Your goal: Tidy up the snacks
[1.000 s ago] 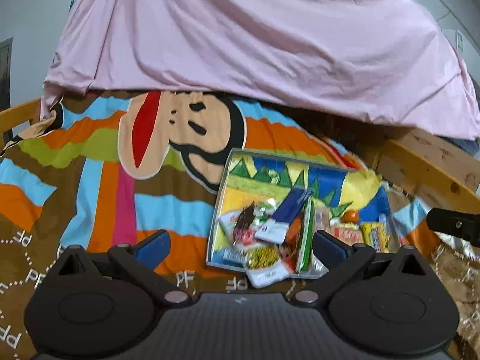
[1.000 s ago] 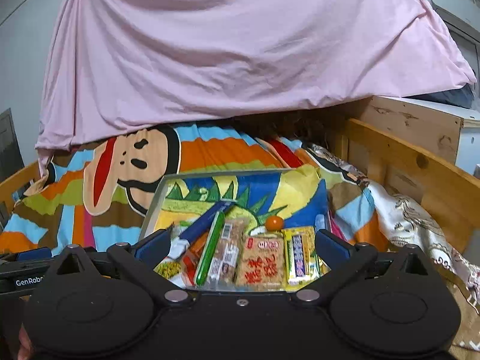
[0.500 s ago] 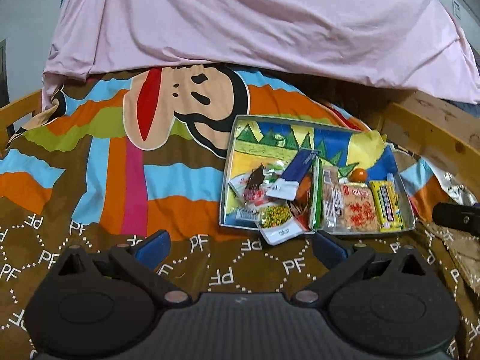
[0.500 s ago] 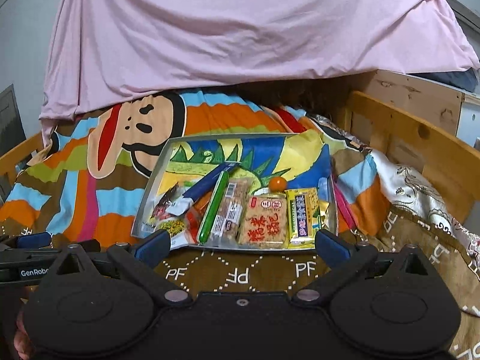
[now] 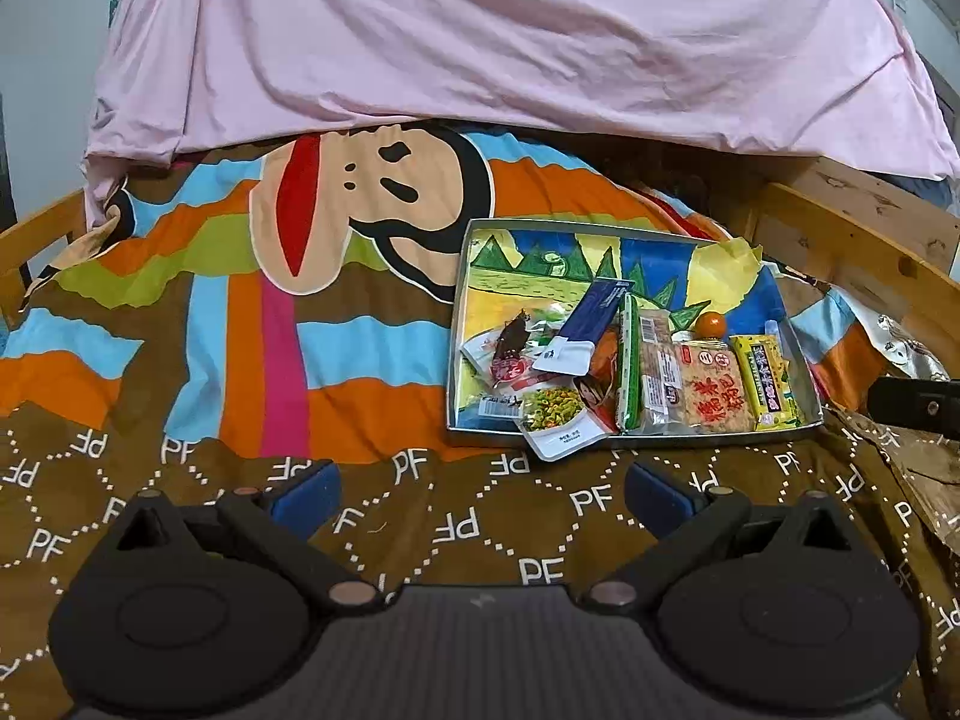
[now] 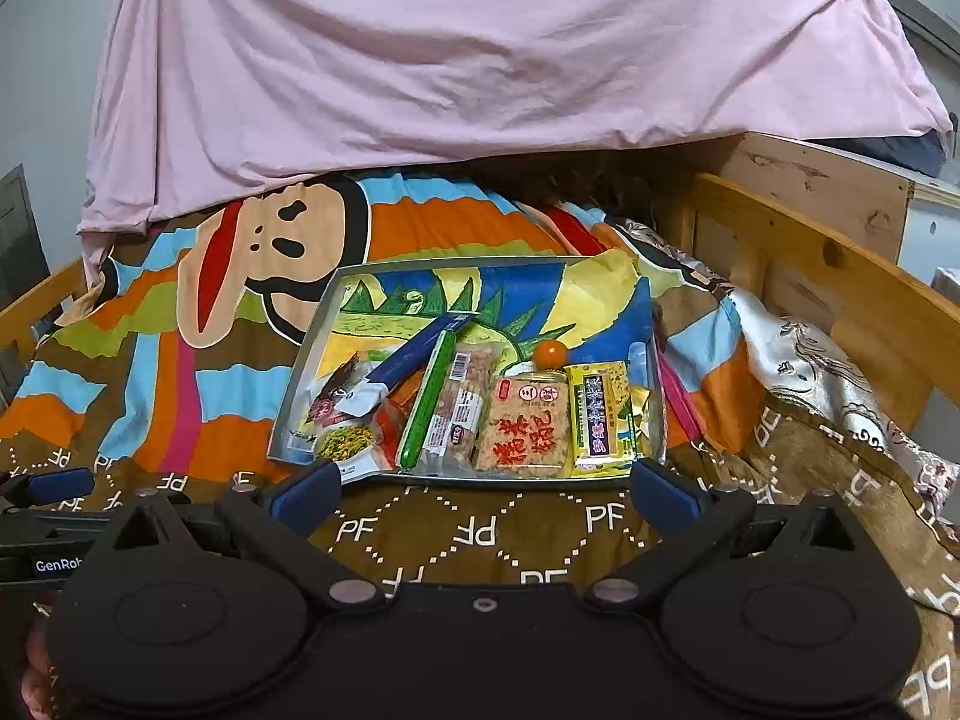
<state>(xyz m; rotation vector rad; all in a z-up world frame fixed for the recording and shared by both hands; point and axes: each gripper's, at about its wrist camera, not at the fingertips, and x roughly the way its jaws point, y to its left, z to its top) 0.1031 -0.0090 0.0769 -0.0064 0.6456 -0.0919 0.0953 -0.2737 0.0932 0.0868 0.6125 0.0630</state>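
Both hand-held grippers empty, jaws spread wide: left hand-held gripper (image 5: 483, 495) and right hand-held gripper (image 6: 483, 489) hover over the bed (image 5: 180, 360), short of the snack tray (image 6: 303, 396). Snacks lie packed inside the tray; green-pea packet (image 5: 555, 414) overhangs its near rim. Small orange (image 6: 551, 354) behind the rice-cake pack (image 6: 531, 432).
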